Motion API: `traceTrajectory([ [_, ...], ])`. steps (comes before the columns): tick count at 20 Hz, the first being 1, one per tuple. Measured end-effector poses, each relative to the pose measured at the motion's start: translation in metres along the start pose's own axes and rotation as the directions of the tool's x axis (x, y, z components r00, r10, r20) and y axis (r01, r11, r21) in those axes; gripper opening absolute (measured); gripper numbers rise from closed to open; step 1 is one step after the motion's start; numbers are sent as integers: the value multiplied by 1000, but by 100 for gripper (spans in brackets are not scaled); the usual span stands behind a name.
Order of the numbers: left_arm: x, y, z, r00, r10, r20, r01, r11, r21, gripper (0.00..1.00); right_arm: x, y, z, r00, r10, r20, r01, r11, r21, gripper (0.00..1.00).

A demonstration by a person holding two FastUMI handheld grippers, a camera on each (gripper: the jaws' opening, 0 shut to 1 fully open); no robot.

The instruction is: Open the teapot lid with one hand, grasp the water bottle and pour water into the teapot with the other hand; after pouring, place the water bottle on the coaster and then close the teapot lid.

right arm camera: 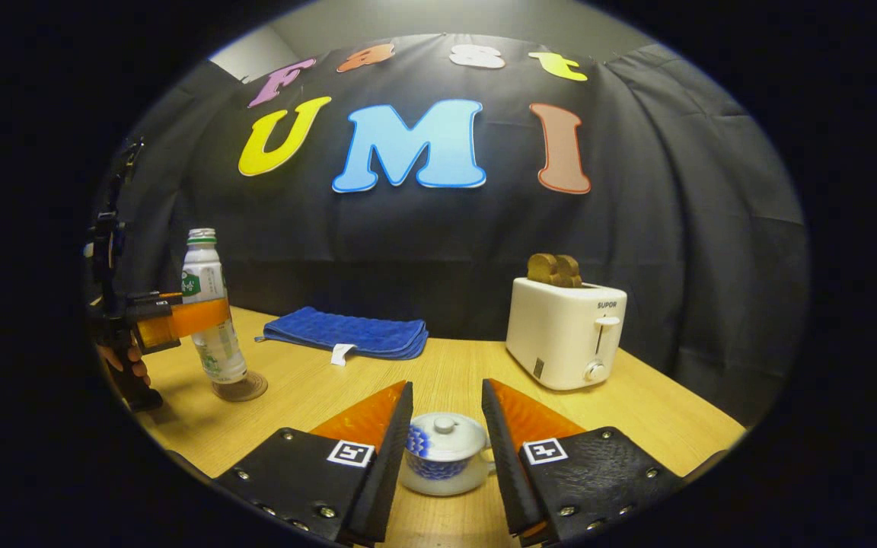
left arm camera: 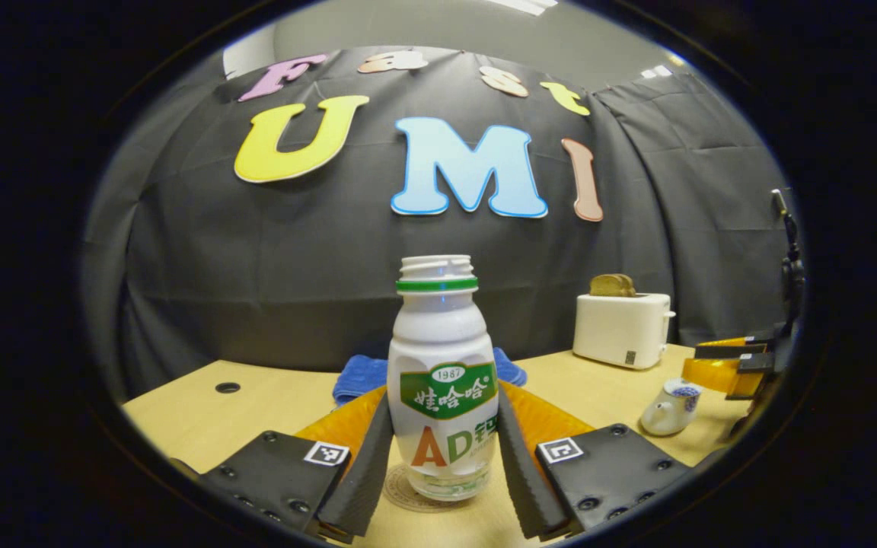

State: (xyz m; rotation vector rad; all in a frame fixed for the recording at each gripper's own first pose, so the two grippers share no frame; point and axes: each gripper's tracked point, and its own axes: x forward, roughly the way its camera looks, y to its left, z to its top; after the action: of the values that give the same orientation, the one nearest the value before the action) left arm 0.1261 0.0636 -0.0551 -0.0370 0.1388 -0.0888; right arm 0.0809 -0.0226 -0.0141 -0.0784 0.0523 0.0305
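So the left gripper [left arm camera: 442, 472] has the water bottle [left arm camera: 443, 380] standing upright dead centre between its fingers, and the bottle's base is sitting on the coaster [left arm camera: 408, 495] near the tabletop's [left arm camera: 256, 403] front-left corner. Both pads look like they're right up against the bottle's sides, but honestly I can't tell if they're actually squeezing or just bracketing it, the fisheye makes that call tough. Cap's off.

Over on the other side, the right gripper [right arm camera: 446, 457] is spread open with the teapot [right arm camera: 444, 453] sitting between its fingers, not touching either one as far as I can see. Lid [right arm camera: 444, 432] is on, knob pointing straight up. This is the bit that matters: the knob is straight ahead and low, so the right one is clearly the nearer hand for the lid, and it'd need to come down over the knob rather than around the pot's belly.

Farther back there's a folded blue cloth [right arm camera: 347, 333] mid-table and a toaster [right arm camera: 564, 331] with bread in it toward the back-right corner.
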Motion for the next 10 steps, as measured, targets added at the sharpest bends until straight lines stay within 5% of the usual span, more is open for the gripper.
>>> traceTrajectory([
  [6,20,25,-17,998,7,-62,-13,995,-102,76,-8,5,23,998,17,68,-18,1000,13,57],
  [10,27,19,-31,995,9,-103,-14,999,-46,80,-10,6,23,997,23,73,-25,999,25,57],
])
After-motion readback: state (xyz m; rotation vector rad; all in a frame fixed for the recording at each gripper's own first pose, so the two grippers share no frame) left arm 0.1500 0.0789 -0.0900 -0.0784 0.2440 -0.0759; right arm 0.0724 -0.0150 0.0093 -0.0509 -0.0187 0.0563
